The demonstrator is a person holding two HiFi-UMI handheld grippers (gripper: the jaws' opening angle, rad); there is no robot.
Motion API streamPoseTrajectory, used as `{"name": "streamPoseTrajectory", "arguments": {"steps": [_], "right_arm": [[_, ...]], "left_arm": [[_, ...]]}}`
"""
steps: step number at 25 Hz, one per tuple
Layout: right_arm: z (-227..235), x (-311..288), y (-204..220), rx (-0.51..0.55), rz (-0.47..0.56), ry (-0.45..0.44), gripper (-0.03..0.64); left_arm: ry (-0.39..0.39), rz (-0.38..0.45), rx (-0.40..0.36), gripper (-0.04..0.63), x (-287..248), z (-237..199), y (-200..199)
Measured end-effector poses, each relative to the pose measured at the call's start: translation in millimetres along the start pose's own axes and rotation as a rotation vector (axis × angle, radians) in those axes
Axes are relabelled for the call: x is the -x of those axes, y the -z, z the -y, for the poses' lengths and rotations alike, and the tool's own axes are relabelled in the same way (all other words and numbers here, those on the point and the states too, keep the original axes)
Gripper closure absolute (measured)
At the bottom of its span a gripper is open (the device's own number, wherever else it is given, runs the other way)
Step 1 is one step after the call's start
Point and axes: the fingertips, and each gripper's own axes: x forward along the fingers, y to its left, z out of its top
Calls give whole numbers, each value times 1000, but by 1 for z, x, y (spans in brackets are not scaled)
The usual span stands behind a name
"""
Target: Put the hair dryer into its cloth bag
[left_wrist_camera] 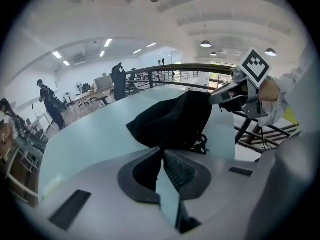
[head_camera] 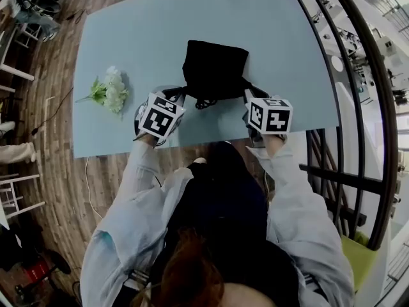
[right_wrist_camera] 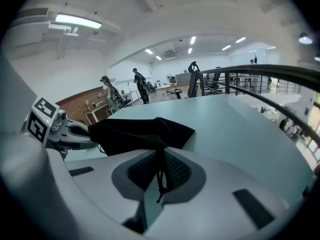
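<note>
Head view shows a black soft cloth drawstring bag (head_camera: 214, 69) lying near the middle of a pale blue-grey table (head_camera: 128, 37). Its mouth faces the near edge, where both tools meet it. No hair dryer shows anywhere on the table. The bag looks full and rounded, so the dryer is probably already inside, though no view shows it.

The left gripper (head_camera: 179, 96) has its jaws pressed together on a fold of black cloth at the bag's near-left corner; the left gripper view shows the fabric caught between the ribbed pads (left_wrist_camera: 177, 170). The right gripper (head_camera: 249, 96) has its jaws squeezed together at the near-right corner. In the right gripper view a thin black drawstring cord (right_wrist_camera: 161, 181) hangs between them, running up to the cloth.

Judging from this, loading is done and the closing step is in hand. What remains is likely drawing the mouth tight, and perhaps tucking in the dark loop of cord (head_camera: 204, 102) lying at the opening.

Counted:
- one bag
- two grippers
- one table
- one small bunch of white artificial flowers with green leaves (head_camera: 110, 91), well to the left of the bag
- no hair dryers in sight
</note>
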Motion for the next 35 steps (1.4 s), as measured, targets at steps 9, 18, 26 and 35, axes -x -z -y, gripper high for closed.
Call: {"name": "streamPoseTrajectory", "arguments": {"steps": [9,18,26,35], "right_arm": [[-4,51,-147,5,161,-107,595],[6,64,-200,6,241,-162,595],[-18,99,-154,17,180,-260,594],[-58,127,-15,8,70,-216,592]], "left_arm": [[-44,256,39,568,69,-57,-144],[-146,463,130,566,96,-79,-206],[-43,430,115,566,123,-41,-162],[36,275,138,566,139,25,-29]]}}
